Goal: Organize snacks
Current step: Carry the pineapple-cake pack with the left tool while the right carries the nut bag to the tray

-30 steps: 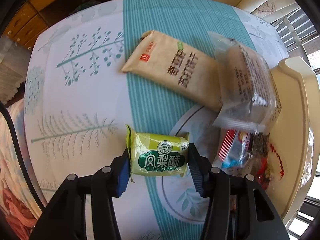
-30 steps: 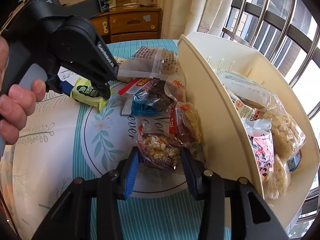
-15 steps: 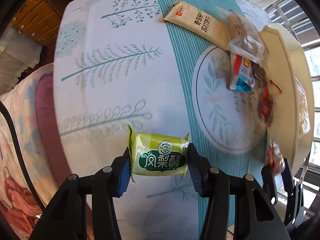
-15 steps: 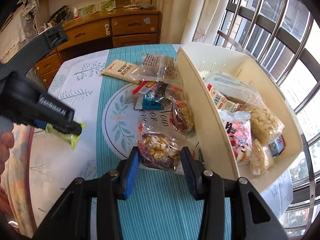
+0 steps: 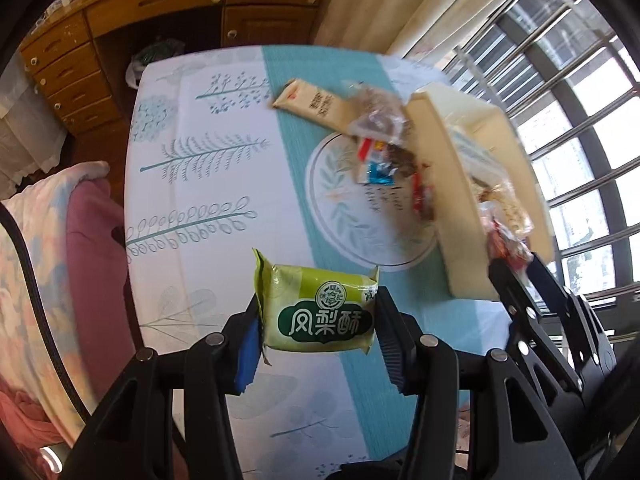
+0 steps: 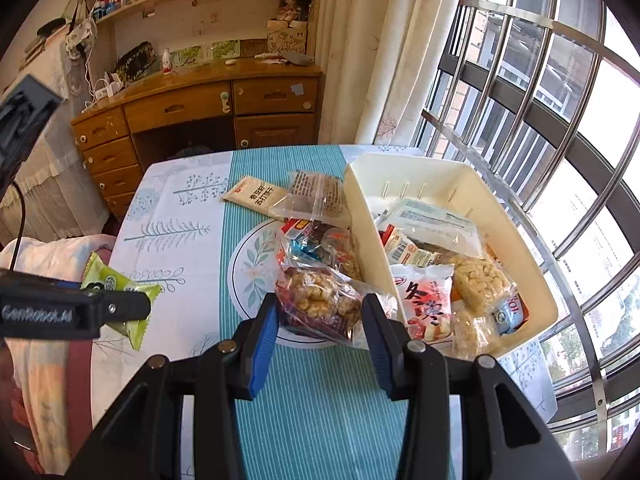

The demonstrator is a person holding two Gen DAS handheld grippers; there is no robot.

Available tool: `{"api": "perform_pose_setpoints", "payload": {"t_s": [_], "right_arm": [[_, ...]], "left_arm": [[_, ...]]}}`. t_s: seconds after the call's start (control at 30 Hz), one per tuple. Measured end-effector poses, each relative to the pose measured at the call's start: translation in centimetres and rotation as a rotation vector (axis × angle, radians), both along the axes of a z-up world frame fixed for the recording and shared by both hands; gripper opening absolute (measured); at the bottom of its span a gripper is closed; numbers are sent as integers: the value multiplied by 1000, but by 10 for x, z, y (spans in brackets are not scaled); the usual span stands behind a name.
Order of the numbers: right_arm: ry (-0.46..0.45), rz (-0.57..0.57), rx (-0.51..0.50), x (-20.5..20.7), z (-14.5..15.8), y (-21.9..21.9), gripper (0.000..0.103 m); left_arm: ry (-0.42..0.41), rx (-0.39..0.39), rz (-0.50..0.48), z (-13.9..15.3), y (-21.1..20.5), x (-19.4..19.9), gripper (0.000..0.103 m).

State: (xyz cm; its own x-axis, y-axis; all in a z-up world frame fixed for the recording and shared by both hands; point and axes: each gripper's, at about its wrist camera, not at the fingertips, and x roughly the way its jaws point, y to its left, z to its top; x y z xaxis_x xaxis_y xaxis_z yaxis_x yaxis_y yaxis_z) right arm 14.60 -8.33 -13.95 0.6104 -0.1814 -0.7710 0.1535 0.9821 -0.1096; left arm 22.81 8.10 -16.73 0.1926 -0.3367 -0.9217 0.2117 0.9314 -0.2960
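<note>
Clearly, the left gripper (image 5: 318, 334) clamps a yellow-green foil-wrapped pastry packet (image 5: 318, 314) crosswise between its blue pads, above the patterned tablecloth (image 5: 208, 184); the right gripper (image 6: 320, 320) pinches a clear crinkly bag of golden puffed snacks (image 6: 318, 300) beside the cream plastic bin (image 6: 372, 224).

Left claw (image 5: 318, 330), angled steeply downward, pads clamped on both ends of a green snack packet (image 5: 320, 316). Right claw (image 6: 320, 324), tilted downward, pads pinching a clear snack bag (image 6: 320, 300).
</note>
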Motion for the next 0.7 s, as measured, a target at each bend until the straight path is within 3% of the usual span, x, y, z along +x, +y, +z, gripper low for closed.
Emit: {"api": "perform_pose_setpoints", "payload": {"t_s": [0.27, 0.7], "right_arm": [[-46, 66, 56, -4, 20, -44, 42], [-96, 199, 101, -2, 43, -132, 43]], "left_arm": [[-149, -166, 95, 37, -31, -36, 49], [-296, -199, 166, 72, -126, -45, 49]]}}
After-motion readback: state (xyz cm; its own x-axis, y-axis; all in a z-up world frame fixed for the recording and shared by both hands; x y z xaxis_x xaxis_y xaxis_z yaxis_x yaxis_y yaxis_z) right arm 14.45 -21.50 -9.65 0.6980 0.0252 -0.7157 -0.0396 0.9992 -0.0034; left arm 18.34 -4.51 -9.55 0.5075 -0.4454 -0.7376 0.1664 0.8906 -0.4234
